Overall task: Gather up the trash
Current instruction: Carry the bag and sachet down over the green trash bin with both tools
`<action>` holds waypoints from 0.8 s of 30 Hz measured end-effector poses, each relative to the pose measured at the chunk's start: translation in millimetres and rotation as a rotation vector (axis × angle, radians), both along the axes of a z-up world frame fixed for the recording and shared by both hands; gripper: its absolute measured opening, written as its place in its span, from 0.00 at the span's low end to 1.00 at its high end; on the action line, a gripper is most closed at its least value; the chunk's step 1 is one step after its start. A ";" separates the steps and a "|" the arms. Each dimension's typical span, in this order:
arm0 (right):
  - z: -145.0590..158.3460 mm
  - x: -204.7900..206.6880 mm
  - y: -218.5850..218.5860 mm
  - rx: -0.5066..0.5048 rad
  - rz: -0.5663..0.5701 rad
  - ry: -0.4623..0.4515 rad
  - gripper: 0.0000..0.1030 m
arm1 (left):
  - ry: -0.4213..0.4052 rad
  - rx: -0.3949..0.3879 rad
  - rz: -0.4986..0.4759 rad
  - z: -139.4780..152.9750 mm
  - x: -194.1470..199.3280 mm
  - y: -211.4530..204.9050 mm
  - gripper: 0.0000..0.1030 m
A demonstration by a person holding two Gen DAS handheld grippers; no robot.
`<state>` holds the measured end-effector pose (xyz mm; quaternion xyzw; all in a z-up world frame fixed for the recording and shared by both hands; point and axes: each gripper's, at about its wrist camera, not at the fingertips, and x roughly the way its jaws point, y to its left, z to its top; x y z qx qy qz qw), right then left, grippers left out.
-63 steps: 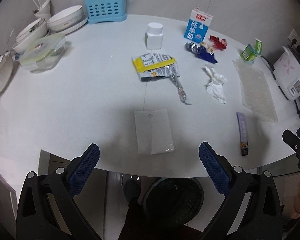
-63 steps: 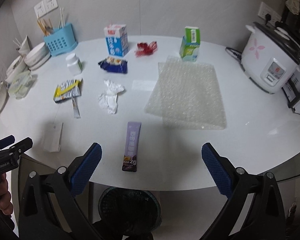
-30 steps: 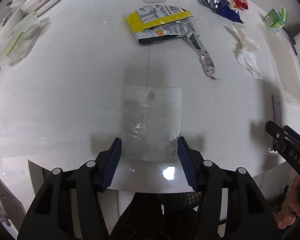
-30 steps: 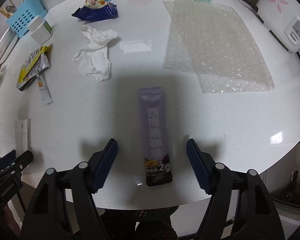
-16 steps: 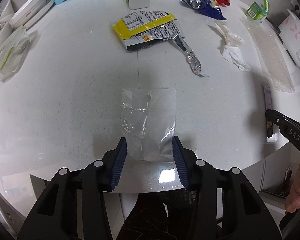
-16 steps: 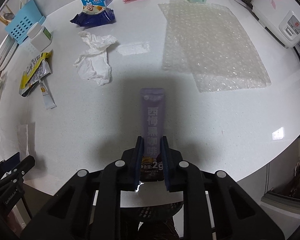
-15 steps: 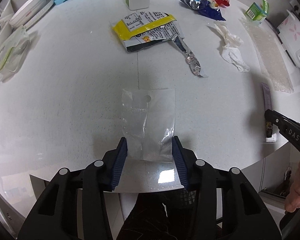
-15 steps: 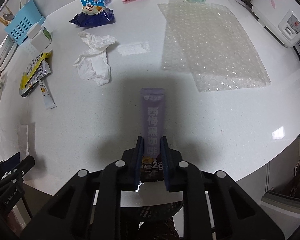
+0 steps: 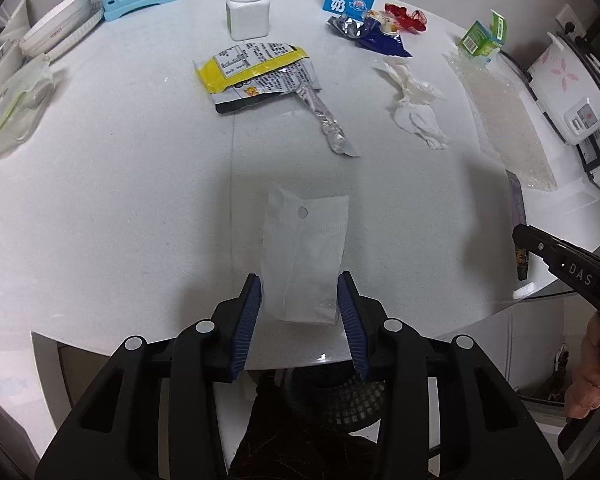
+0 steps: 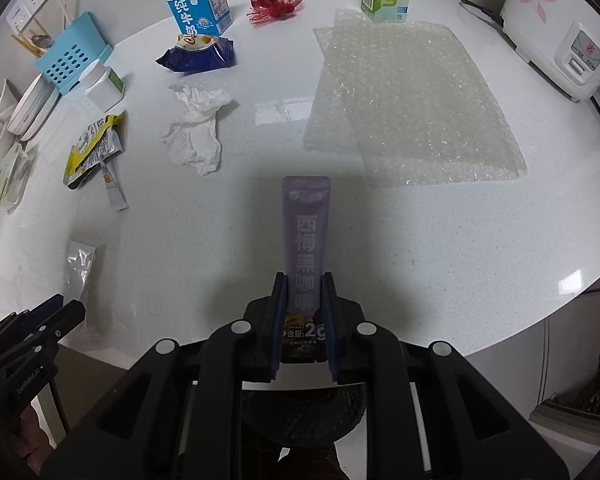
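Left tongs (image 9: pixel 300 312) closing on one clear bag (image 9: pixel 306 256) at the near edge of the surface (image 9: pixel 120 184); right tongs (image 10: pixel 304 320) clamping one purple sachet (image 10: pixel 307 240). Lying beyond: one tissue (image 10: pixel 196 136), one bubble wrap (image 10: pixel 408 100), two cartons, three wrappers.

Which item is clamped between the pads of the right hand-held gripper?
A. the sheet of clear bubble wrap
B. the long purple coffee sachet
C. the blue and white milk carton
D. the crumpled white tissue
B: in the right wrist view the right hand-held gripper is shut on the long purple coffee sachet, whose lower end sits between the pads.
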<state>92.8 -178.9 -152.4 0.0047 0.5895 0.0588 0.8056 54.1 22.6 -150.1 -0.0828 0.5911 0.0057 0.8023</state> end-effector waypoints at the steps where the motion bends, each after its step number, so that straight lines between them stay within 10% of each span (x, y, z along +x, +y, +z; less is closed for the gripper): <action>1: 1.0 -0.9 -1.3 0.005 0.006 -0.005 0.16 | -0.013 0.010 0.000 1.8 -1.7 -2.8 0.38; 24: 34.6 -44.9 -16.4 0.078 0.131 -0.102 0.16 | -0.154 -0.015 0.043 47.5 -57.1 -26.6 0.36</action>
